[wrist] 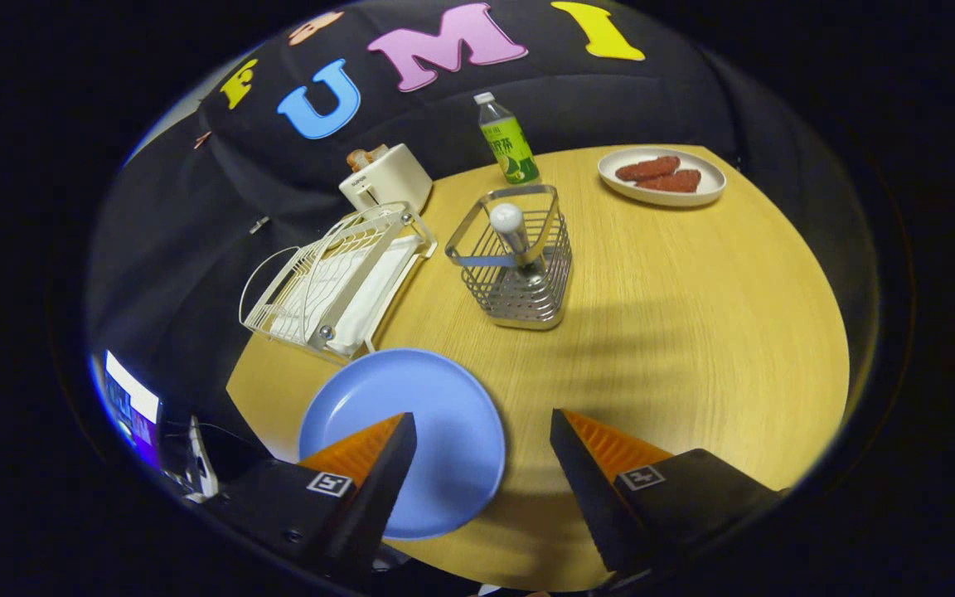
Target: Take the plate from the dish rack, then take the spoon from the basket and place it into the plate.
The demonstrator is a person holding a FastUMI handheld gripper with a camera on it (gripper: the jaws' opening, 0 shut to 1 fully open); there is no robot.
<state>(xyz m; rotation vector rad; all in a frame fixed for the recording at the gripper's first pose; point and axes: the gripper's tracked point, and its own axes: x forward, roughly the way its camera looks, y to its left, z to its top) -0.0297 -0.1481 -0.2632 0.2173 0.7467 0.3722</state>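
Note:
A blue plate [411, 423] lies flat on the wooden table, partly under my left finger and between the fingers. My gripper [482, 423] is open, holding nothing. Beyond the fingers stands a wire basket [515, 286] with a spoon [512, 232] upright in it, its rounded white end on top. To the left of the basket, just past the plate, sits the white dish rack [336, 278] with no plate in it.
A cream toaster [386, 178] stands behind the rack. A green bottle [507, 141] stands beyond the basket. Farther right is a white plate [661, 177] with reddish-brown food. The table's right half [693, 332] is bare wood. A lit screen [131, 406] glows beyond the table's left edge.

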